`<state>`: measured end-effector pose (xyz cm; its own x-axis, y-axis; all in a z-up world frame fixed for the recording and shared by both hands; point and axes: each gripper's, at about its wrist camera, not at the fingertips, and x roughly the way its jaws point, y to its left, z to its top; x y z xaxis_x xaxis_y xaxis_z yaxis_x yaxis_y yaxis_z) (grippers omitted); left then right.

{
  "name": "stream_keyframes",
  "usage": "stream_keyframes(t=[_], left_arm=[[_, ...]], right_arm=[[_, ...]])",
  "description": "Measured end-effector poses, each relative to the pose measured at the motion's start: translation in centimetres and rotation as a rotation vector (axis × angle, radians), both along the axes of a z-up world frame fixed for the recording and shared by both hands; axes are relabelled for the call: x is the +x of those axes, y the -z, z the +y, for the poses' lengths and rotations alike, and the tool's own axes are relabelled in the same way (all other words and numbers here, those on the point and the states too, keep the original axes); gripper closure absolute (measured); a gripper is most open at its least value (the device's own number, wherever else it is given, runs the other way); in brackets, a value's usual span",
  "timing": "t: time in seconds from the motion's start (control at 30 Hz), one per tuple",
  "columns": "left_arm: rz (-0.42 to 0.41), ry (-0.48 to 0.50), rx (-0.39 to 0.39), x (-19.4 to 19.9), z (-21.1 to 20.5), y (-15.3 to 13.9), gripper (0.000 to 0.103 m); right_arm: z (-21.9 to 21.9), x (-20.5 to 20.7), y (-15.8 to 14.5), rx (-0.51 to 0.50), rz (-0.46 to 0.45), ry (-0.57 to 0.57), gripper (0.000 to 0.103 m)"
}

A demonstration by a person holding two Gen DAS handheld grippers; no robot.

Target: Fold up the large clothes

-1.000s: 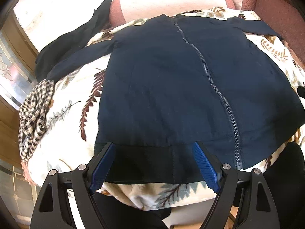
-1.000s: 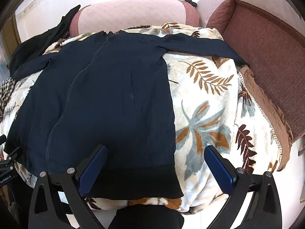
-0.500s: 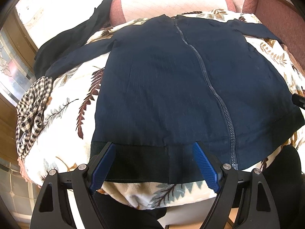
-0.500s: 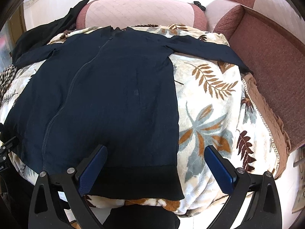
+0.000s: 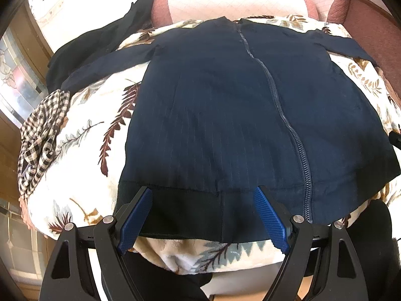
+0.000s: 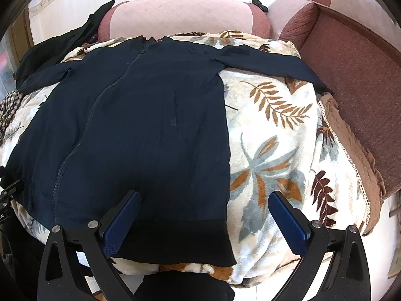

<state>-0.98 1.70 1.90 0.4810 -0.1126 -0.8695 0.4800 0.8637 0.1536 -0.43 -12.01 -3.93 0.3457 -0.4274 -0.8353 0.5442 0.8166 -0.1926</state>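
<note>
A dark navy zip-up jacket (image 5: 225,115) lies flat, front up, on a leaf-patterned blanket (image 5: 82,135), sleeves spread to both sides. It also shows in the right wrist view (image 6: 140,130), with its right sleeve (image 6: 270,62) stretched toward the sofa arm. My left gripper (image 5: 203,215) is open and empty, its blue pads straddling the black hem band (image 5: 185,213) at the jacket's left half. My right gripper (image 6: 204,223) is open and empty, wide over the hem's right corner (image 6: 220,245).
A checked cloth (image 5: 40,138) lies at the blanket's left edge. A black garment (image 5: 100,42) is draped at the back left. A pink and maroon sofa back (image 6: 175,15) and arm (image 6: 356,75) border the blanket (image 6: 288,150). The other gripper's tip (image 6: 10,195) shows at the left.
Both grippers have shifted slightly forward and up over the hem; the jacket sits lower and larger in view. Jaws stay open, nothing taken hold of.
</note>
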Motion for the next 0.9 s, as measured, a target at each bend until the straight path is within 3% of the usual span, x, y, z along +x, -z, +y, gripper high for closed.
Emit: stream_keyframes(t=[0.53,0.9], left_arm=[[-0.023,0.014,-0.026,-1.4,0.2,-1.1,0.020],[0.015,0.037,-0.047,-1.9,-0.6,-1.5,0.020]], right_arm=[[-0.1,-1.2,-0.9,-0.001,-0.030,0.016,0.001],[-0.2,-1.9,-1.0,-0.001,-0.038,0.017,0.001]])
